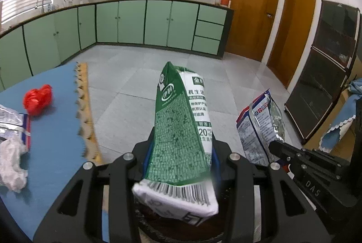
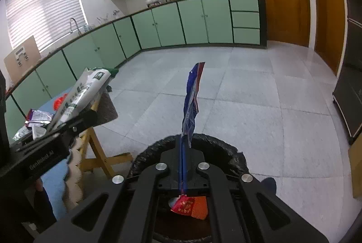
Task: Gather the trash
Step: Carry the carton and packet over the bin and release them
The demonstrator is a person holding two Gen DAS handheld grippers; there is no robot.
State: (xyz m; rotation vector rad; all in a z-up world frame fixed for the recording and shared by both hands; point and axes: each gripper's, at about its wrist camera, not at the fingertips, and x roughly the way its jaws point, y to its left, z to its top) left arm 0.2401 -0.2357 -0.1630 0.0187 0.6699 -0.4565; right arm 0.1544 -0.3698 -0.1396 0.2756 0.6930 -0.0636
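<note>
The left gripper (image 1: 181, 152) pinched a green and white milk carton (image 1: 181, 129), its jaws partly spread around the carton's width, with the blue-covered counter (image 1: 49, 129) at its nine o'clock carrying a red crumpled bag (image 1: 38, 99) and other wrappers. The right gripper (image 2: 183, 166), pressed nearly together, clamped a flat blue snack wrapper (image 2: 191, 107) edge-on above the black-lined trash bin (image 2: 226, 148), where a red packet (image 2: 189, 206) lay at six o'clock.

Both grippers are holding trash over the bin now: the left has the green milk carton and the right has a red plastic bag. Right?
Not quite. The right gripper is shut on a flat blue wrapper, not a red plastic bag; the right wrist view shows it above the bin. The red bag lies on the table, per the left wrist view. The left gripper does hold the green carton.
</note>
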